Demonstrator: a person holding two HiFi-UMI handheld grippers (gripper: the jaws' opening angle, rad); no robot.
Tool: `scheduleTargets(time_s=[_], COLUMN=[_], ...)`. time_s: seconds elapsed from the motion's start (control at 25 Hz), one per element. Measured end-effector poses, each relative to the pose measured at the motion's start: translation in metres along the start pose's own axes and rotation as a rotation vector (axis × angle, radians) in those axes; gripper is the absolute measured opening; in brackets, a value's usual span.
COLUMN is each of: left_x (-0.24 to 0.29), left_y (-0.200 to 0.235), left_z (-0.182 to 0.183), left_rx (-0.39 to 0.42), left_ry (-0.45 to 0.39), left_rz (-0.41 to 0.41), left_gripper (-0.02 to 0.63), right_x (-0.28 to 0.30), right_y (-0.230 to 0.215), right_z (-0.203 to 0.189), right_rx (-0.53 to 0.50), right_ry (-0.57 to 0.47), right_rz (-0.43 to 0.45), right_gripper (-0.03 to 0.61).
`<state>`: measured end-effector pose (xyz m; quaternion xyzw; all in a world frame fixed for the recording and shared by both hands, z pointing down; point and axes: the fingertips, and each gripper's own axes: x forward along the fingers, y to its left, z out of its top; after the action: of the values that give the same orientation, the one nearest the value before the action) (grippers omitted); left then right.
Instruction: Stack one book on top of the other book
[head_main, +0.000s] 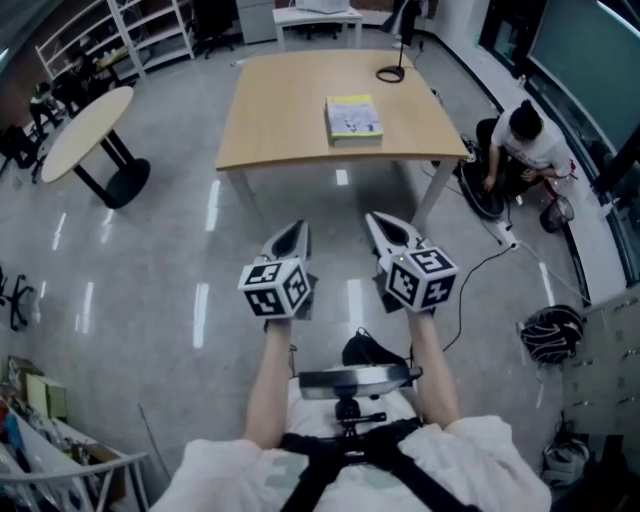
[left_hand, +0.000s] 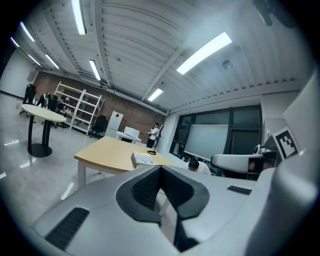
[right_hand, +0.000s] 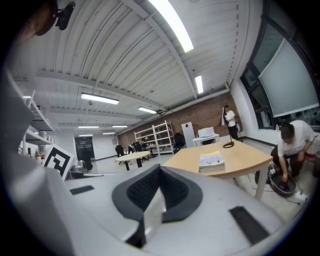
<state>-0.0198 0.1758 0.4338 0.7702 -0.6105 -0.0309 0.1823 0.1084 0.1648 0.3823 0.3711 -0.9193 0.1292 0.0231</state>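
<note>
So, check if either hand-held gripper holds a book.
No, left hand-held gripper and right hand-held gripper are empty; the book is on the table.

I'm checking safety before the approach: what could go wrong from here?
Both the left gripper and right gripper are shut; unopened, they could shove the yellow-and-white book across the light wooden table. A crouching person in white works close beside that table's right side, risking a bump.

Open office-lab: tables (head_main: 290, 110), shelving racks (head_main: 110, 35)

The cover print of the book (head_main: 354, 116) is too small to read.
</note>
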Motion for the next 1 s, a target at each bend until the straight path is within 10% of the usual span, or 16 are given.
scheduleTargets(time_s=[1.0], left_x=[-0.180], left_y=[-0.140], left_z=[-0.060], left_rx=[0.014], left_ry=[-0.021], left_rz=[-0.014], left_gripper=[0.015], right_x=[-0.228], right_y=[0.079], right_z=[-0.060], right_rx=[0.017], right_ry=[0.003], right_rz=[-0.053], right_gripper=[-0.002])
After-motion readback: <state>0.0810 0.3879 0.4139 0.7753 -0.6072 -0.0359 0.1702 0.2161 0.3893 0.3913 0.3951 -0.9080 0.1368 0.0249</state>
